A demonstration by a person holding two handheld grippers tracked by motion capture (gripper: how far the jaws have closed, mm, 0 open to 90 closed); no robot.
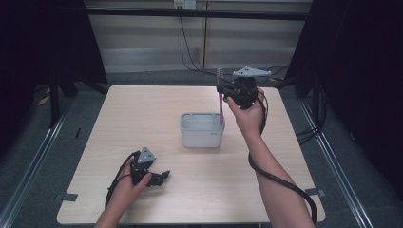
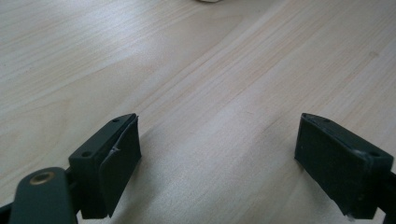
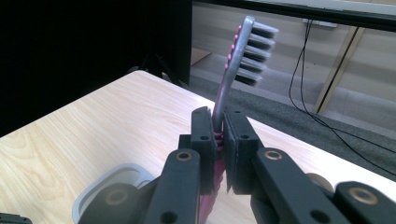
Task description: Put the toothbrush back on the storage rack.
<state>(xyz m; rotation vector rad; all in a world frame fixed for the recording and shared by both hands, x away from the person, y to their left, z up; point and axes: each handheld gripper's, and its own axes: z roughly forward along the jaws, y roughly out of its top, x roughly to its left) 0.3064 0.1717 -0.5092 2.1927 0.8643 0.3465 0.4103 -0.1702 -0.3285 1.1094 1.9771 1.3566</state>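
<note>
Right gripper point(image 1: 227, 90) up high at about one o'clock from the middle of the worktop point(image 1: 142, 118), and its jaws are clamped tight on a pink toothbrush point(image 1: 220, 102). In the right gripper view the two black pads squeeze the ribbed pink neck of the toothbrush point(image 3: 224, 93), with the bristled head rising above them, bristles facing toward three o'clock in that view, handle running down out of sight behind the jaws. From the high view the brush stands upright, head at the top, its lower end dipping into the white holder point(image 1: 202, 129) at the holder's right-hand side; whether the tip touches the bottom, I cannot tell. The right hand point(image 1: 247, 114) wraps the gripper body from below, grey three-cornered plate on top, black cable looping down along the forearm. The holder sits near the centre of the worktop, a rounded rectangular tub with its rim also peeking into the right gripper view point(image 3: 112, 179) at seven o'clock. Over at roughly seven o'clock on the worktop, the left gripper point(image 1: 164, 176) lies low, held by the left hand point(image 1: 130, 183), well apart from the holder. In the left gripper view its jaws stand wide apart over bare pale wood grain point(image 2: 215, 93), with nothing between them. Dark curtains flank the worktop, and cables trail along the floor beyond its far edge.
</note>
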